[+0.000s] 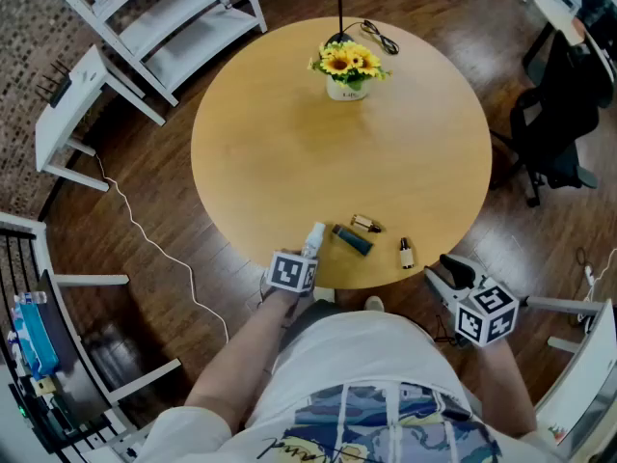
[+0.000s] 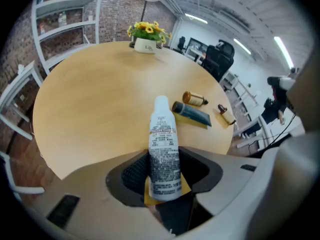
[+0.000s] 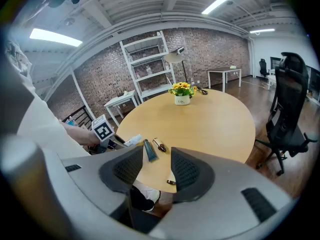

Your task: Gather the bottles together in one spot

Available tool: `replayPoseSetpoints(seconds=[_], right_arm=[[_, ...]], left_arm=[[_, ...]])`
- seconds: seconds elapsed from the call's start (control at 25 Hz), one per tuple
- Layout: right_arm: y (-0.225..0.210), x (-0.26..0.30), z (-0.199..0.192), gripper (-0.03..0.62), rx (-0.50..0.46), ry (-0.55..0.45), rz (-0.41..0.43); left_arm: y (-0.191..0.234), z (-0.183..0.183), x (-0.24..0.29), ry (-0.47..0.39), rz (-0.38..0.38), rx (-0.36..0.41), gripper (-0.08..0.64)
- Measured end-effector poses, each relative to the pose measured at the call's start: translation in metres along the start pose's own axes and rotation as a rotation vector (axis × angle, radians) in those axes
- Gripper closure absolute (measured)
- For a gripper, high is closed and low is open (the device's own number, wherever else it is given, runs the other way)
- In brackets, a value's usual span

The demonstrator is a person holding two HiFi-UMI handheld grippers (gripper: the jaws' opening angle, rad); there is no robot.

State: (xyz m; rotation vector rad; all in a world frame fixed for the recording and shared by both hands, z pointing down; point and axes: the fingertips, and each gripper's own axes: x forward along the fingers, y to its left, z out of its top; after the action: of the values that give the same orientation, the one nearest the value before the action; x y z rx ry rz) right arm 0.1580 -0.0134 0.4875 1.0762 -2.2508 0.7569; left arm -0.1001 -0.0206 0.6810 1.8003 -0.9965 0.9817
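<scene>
My left gripper (image 1: 305,255) is shut on a white spray bottle (image 1: 314,236) at the near edge of the round wooden table (image 1: 289,143). In the left gripper view the white bottle (image 2: 164,149) lies lengthwise between the black pads (image 2: 134,173), cap pointing over the table. To its right lie a dark blue tube (image 1: 353,240), a small amber bottle (image 1: 365,224) and a small dropper bottle (image 1: 406,253). My right gripper (image 1: 445,270) hangs open just off the table's front right edge, nothing between its jaws. In the right gripper view the dropper bottle (image 3: 170,182) shows beyond the jaws.
A white pot of sunflowers (image 1: 346,69) stands at the table's far side beside a lamp pole and a cable. White shelves (image 1: 164,17) stand at the far left, a black office chair (image 1: 554,123) to the right. A white cord trails on the floor at the left.
</scene>
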Motion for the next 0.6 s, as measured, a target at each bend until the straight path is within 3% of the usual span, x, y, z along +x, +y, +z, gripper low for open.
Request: replayPoseSetpoints(seconds=[0.12, 0.2, 0.4, 0.6], right_arm=[[0.017, 0.019, 0.017, 0.396, -0.003, -0.011, 0.011], [0.033, 0.033, 0.031, 0.396, 0.013, -0.029, 0.041], [0.088, 0.069, 0.091, 0.396, 0.036, -0.113, 0.16], [0.129, 0.105, 0.146, 0.391, 0.051, -0.188, 0.285]], left_arm=[[0.004, 0.026, -0.031, -0.14, -0.124, -0.082, 0.371], [-0.003, 0.044, -0.056, -0.236, -0.231, -0.086, 0.373], [-0.039, 0.08, -0.118, -0.414, -0.48, 0.037, 0.371], [-0.08, 0.096, -0.151, -0.533, -0.687, 0.216, 0.371]])
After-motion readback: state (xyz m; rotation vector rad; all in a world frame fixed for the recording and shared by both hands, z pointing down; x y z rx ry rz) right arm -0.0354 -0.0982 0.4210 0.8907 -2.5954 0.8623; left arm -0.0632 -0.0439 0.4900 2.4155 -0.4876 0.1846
